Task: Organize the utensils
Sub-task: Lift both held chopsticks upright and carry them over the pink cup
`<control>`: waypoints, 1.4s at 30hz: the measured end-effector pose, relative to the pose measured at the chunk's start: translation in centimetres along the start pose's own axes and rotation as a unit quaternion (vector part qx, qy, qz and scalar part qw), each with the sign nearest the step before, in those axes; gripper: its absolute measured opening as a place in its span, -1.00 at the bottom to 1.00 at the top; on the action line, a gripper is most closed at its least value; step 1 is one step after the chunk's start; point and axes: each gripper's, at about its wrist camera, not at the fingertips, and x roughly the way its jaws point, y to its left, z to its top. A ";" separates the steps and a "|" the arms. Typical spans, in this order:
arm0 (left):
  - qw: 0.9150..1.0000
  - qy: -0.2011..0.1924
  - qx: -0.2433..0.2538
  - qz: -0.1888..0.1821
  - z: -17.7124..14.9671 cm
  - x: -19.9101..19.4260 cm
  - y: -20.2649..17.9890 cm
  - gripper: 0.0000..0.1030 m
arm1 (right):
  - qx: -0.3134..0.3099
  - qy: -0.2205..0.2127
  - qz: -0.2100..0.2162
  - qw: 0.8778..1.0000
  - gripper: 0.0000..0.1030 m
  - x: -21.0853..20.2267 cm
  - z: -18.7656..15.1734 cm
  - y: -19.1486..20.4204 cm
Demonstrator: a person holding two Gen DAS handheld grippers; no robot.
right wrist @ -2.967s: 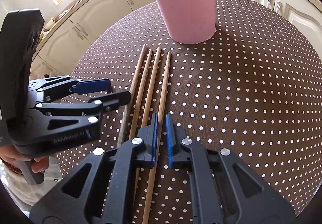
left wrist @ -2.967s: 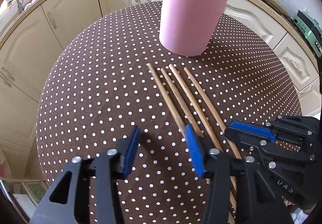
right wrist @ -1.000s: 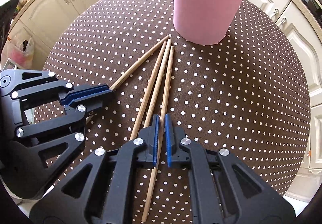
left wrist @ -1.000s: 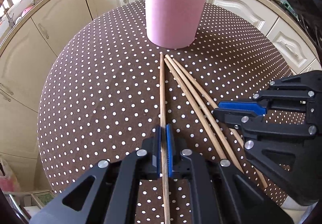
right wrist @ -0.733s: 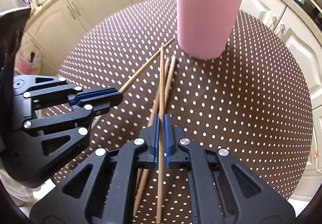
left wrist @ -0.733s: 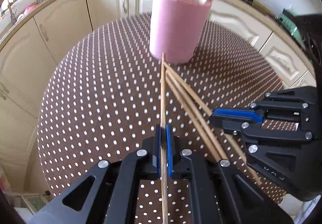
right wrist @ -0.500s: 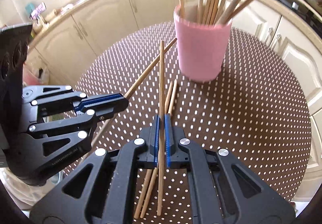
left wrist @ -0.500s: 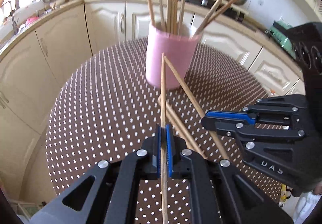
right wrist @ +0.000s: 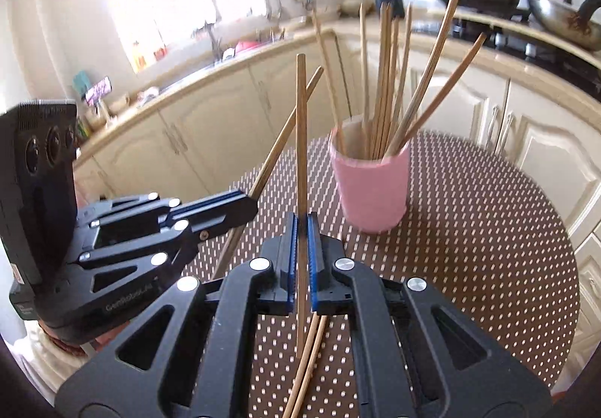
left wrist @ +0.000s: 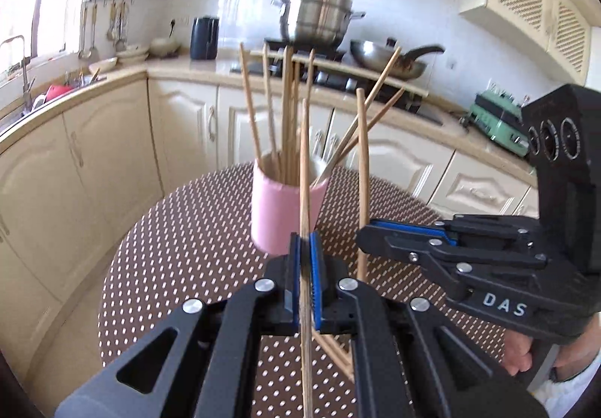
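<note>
The left gripper (left wrist: pixel 305 280) is clamped on one chopstick (left wrist: pixel 303 170), and the right gripper (right wrist: pixel 301 260) is clamped on another chopstick (right wrist: pixel 300 140); both sticks are held off the bench (right wrist: pixel 488 249) and tilted upward, short of the pink cup (right wrist: pixel 370 188) that already holds a fan of chopsticks. Each stick is pinched at only one narrow spot with a long free end, so it may well pivot or slip in the fingers (left wrist: pixel 295 279); the two raised tips stand close together and could cross or knock as they near the cup; a tip could also catch the rim or the leaning sticks inside and tip the light cup over. The right wrist view shows two more chopsticks (right wrist: pixel 311 354) lying on the bench below its fingers (right wrist: pixel 313 260), and the open mouth of the cup; the left wrist view shows the person's hand (left wrist: pixel 526 354) gripping the right tool, and its stick partly hides the cup (left wrist: pixel 278 215).
</note>
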 end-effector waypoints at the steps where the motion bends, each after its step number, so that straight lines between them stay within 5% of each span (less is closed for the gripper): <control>1: 1.000 -0.010 0.003 -0.005 0.3 0.0 -0.2 -0.90 | 0.003 -0.006 0.005 1.000 -0.89 -0.2 0.2 -0.1; 15: 0.993 -0.106 0.014 -0.041 4.9 -0.1 -1.2 -0.90 | 0.029 -0.101 0.011 0.994 -0.89 -2.3 3.0 -2.4; 27: 0.965 -0.262 -0.018 -0.029 8.5 2.5 0.2 -0.89 | 0.018 -0.192 -0.021 0.981 -0.89 -3.3 7.5 -3.6; 35: 0.951 -0.308 -0.029 0.004 9.9 5.3 0.8 -0.89 | 0.001 -0.225 -0.050 0.973 -0.89 -1.6 9.2 -3.7; 42: 0.950 -0.311 -0.036 0.016 9.0 7.5 1.7 -0.89 | -0.004 -0.210 -0.063 0.976 -0.89 0.5 8.7 -4.3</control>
